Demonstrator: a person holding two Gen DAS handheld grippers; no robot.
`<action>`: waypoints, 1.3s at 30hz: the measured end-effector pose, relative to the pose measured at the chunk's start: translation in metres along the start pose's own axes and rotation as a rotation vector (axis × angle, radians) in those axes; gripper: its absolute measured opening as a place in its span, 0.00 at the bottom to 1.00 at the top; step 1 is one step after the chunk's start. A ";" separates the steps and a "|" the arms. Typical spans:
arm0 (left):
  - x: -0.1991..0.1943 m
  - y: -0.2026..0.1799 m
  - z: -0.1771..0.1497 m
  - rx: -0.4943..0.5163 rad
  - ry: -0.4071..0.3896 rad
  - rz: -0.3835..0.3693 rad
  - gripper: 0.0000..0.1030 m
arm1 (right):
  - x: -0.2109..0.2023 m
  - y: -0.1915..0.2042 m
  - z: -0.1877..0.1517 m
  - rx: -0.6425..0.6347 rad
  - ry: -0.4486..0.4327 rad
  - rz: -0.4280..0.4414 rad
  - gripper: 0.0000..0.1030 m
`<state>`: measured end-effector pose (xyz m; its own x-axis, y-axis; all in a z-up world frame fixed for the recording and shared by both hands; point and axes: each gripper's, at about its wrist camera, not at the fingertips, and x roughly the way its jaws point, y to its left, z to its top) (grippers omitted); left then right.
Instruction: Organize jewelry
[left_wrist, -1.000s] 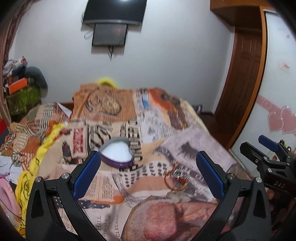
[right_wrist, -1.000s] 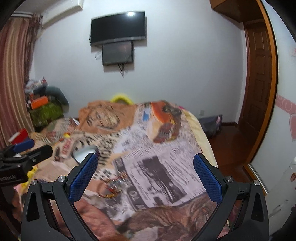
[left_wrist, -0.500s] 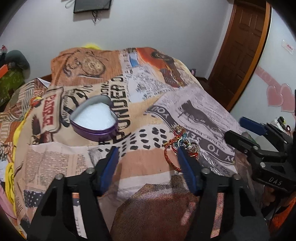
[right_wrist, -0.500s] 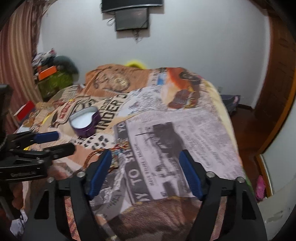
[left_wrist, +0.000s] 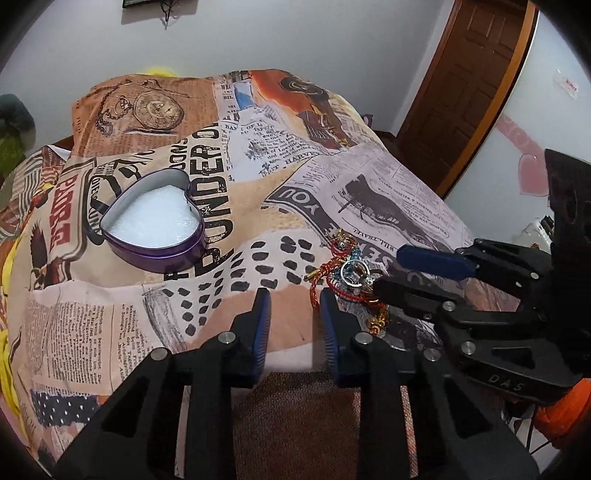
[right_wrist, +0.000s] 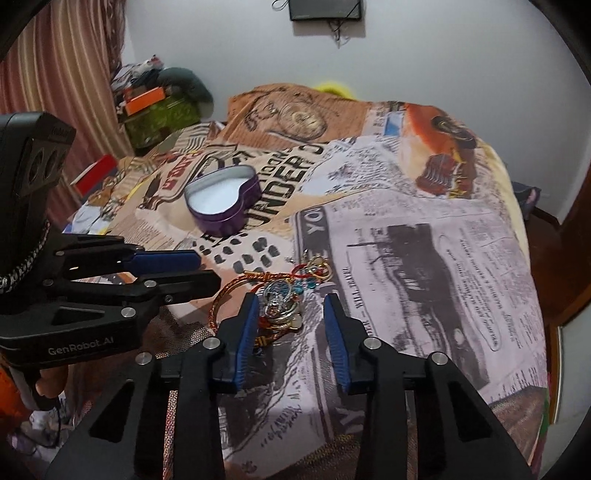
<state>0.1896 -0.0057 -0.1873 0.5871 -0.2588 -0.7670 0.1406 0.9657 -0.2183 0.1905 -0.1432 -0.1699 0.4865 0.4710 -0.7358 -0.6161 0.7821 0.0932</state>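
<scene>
— What did the bed look like from where you sat?

— A newspaper-print bedspread (left_wrist: 369, 192), soft and creased. Far left on it sat a heart-shaped purple tin (left_wrist: 155, 225), lid off, lined with white foam. The jewelry pile (right_wrist: 280, 295) lay nearer: a red-and-gold corded bangle, silver rings, blue beads, all tangled.

— And your grippers?

— My left gripper (left_wrist: 293, 302) had just been closing; its ribbed blue pads stood a narrow gap apart over bare cloth, just left of the pile, gripping nothing. My right gripper (right_wrist: 290, 306) had been closing too, jaws partly apart, its left pad beside the pile, nothing pinched.

— Anything in the way?

— Only the two grippers crowding each other beside the pile.
</scene>
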 end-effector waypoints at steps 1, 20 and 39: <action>0.000 0.001 0.000 -0.001 0.000 -0.003 0.26 | 0.002 0.000 0.000 -0.001 0.008 0.009 0.27; -0.008 -0.012 0.012 0.027 -0.027 -0.030 0.20 | -0.003 0.000 -0.003 -0.011 0.003 0.014 0.17; 0.007 -0.044 0.015 0.091 0.035 -0.089 0.20 | -0.034 -0.035 -0.017 0.100 -0.022 -0.036 0.08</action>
<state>0.1993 -0.0494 -0.1743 0.5412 -0.3424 -0.7680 0.2639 0.9364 -0.2316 0.1850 -0.1935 -0.1602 0.5213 0.4497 -0.7253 -0.5334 0.8351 0.1344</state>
